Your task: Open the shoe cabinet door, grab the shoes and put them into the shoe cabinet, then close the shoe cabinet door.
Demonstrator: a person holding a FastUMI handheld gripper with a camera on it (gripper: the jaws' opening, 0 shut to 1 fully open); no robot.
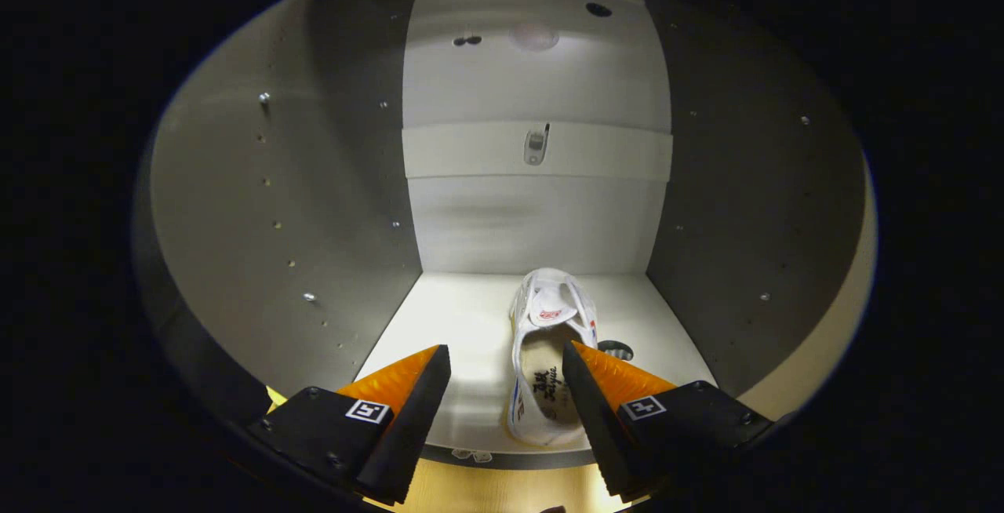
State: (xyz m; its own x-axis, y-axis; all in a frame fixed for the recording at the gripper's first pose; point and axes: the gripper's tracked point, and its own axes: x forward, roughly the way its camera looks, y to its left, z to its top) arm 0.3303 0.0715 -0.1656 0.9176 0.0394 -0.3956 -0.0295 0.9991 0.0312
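I look into the open shoe cabinet (502,207), its pale back wall and grey side walls lit from the front. A white shoe (545,340) lies on the bottom shelf (455,325), toe toward the back wall, heel toward me. My gripper (506,364) is open. The shoe's heel lies between the fingers, close against the right finger (608,387) and apart from the left finger (400,391). Neither finger presses on the shoe.
A white rail (471,150) with a small metal fitting (536,146) crosses the back wall at mid height. Rows of peg holes and screws dot both side walls. The shelf is bare left of the shoe. A wooden floor (502,489) shows below the shelf's front edge.
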